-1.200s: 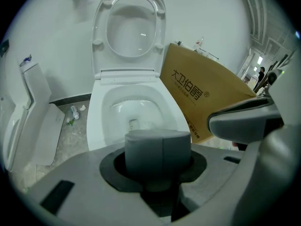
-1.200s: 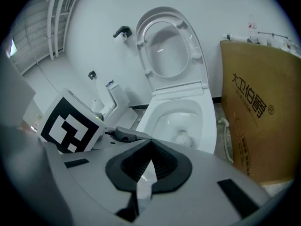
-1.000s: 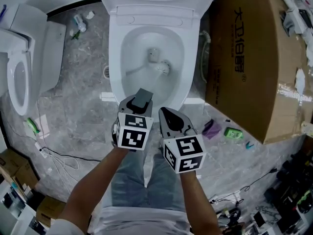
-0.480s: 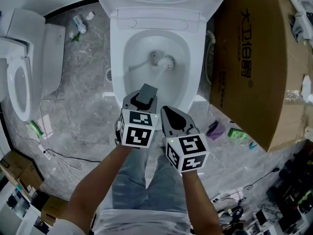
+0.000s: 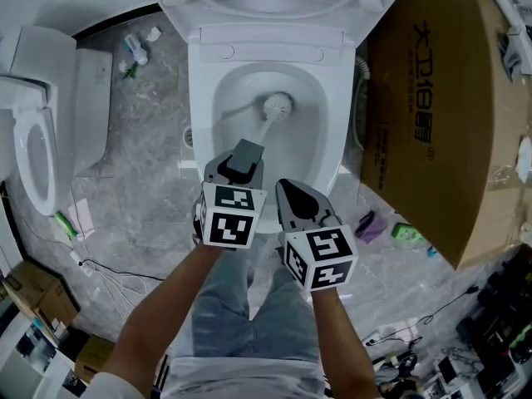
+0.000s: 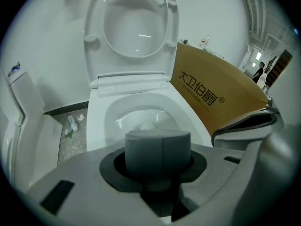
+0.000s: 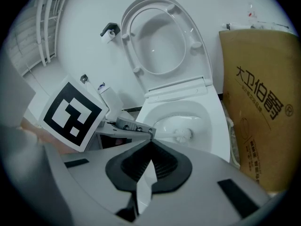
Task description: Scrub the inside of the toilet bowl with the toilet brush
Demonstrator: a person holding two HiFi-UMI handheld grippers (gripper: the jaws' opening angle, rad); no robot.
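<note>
The white toilet bowl (image 5: 199, 98) stands open with its seat raised. In it, the white brush head (image 5: 277, 105) rests low against the bowl's inner back, near the drain. The brush's pale shaft runs back to a grey handle (image 5: 247, 158), on which my left gripper (image 5: 241, 171) is shut. The left gripper view shows the grey handle end (image 6: 157, 147) clamped between the jaws over the bowl (image 6: 101, 126). My right gripper (image 5: 301, 206) is shut on nothing, just right of the left one. From it I see the brush head (image 7: 182, 134) in the bowl (image 7: 214, 121).
A large brown cardboard box (image 5: 432, 115) stands tight against the toilet's right side. A second toilet (image 5: 33, 148) is at the left. A bottle (image 5: 135, 44), cables (image 5: 100, 264) and small green and purple items (image 5: 407, 231) lie on the grey floor.
The brush head has slid from the bowl's middle right toward its back, near the drain. Both grippers have kept their places and grips.
</note>
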